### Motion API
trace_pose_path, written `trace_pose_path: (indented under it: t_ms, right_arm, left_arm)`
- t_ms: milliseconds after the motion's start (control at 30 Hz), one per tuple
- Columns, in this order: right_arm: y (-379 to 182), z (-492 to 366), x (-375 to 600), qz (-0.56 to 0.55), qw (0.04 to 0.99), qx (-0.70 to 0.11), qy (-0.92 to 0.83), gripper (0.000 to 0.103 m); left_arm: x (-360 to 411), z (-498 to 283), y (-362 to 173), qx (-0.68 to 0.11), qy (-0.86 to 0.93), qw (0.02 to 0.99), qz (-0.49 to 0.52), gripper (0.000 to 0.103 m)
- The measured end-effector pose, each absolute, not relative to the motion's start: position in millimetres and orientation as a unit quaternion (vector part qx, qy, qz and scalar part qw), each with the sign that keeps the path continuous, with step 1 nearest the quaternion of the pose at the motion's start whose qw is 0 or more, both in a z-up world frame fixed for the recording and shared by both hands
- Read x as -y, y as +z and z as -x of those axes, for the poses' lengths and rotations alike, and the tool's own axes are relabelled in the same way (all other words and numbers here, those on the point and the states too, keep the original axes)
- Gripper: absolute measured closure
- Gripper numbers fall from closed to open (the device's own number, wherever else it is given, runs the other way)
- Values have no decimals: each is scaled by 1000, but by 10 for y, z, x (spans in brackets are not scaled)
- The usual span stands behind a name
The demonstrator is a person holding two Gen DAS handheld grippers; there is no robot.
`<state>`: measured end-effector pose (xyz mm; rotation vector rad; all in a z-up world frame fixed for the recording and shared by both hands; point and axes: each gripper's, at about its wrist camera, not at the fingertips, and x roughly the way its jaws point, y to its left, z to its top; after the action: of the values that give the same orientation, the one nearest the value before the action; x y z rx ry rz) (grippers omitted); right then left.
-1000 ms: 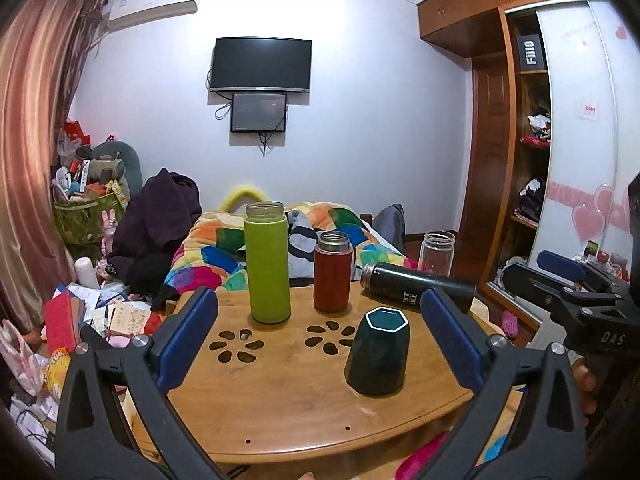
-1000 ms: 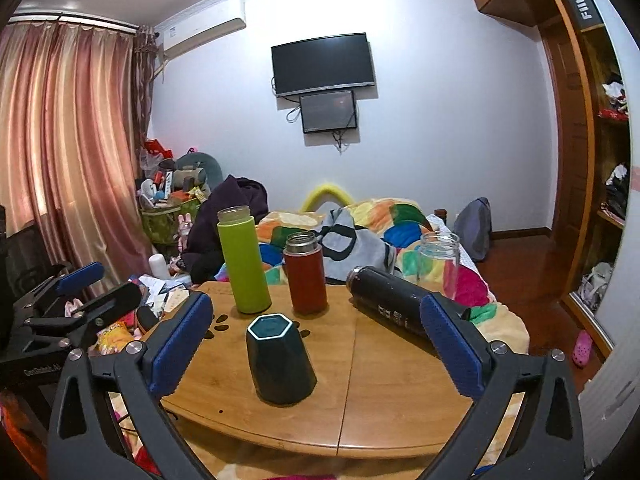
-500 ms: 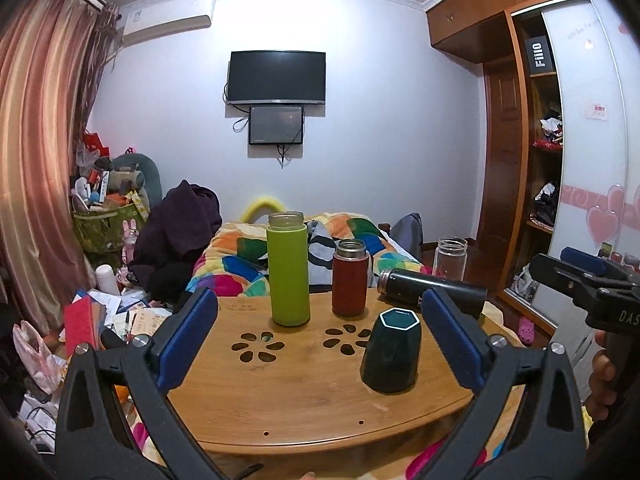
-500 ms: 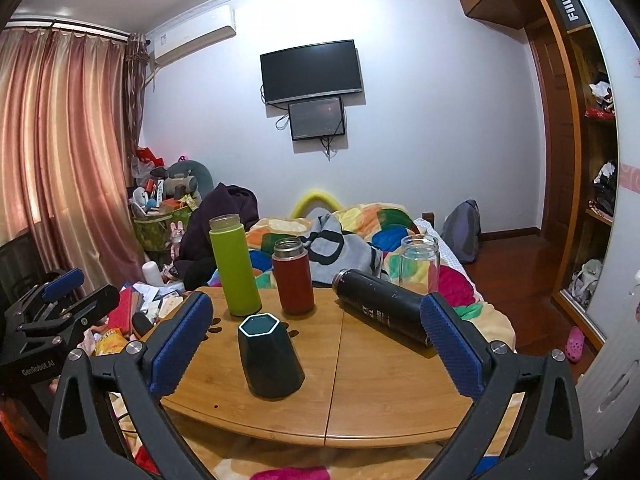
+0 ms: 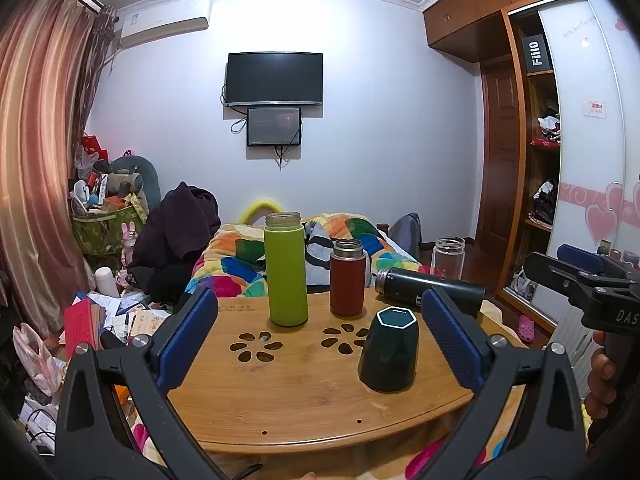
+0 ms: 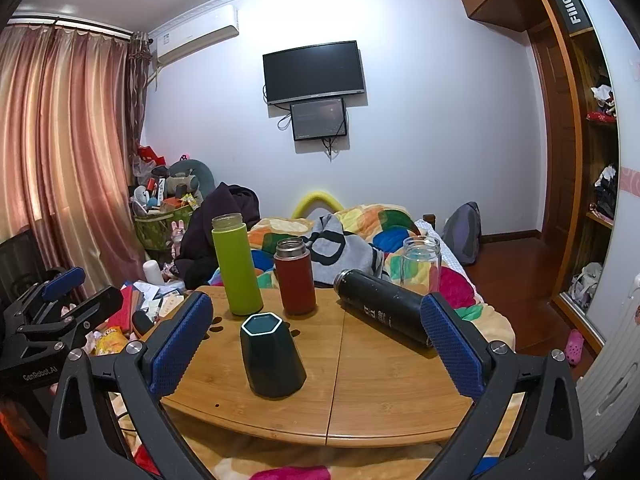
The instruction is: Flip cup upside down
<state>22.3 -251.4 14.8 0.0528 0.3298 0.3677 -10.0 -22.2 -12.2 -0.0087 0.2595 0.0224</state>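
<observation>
Dark green cup (image 5: 388,350) sits on the tabletop (image 5: 304,392) near edge, wide end down, apparently already flipped. Left gripper (image 5: 318,338) and right gripper (image 6: 316,340) fingers spread wide, empty, clear of it. Little left.

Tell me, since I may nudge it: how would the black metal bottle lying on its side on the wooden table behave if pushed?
The black metal bottle lies on its round side, so it would probably roll off the wooden table, whose edge is close. Its smooth finish may slip between pads. It looks rigid, unlikely to dent.
</observation>
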Motion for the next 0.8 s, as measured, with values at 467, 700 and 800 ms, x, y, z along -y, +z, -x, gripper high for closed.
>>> trace_pose_path:
  t_ms: [467,700,800]
  right_arm:
    - [149,-224,2508,-27,969,-163,182,0]
    - [143,-225,2504,-27,969,-164,183,0]
    - [140,-225,2501,-27,969,-164,183,0]
  left_arm:
    - [209,90,-132,-131,11,991,7,0]
    - [203,88,-142,-132,12,991,8,0]
    - [204,86,-151,-132,11,991,8,0]
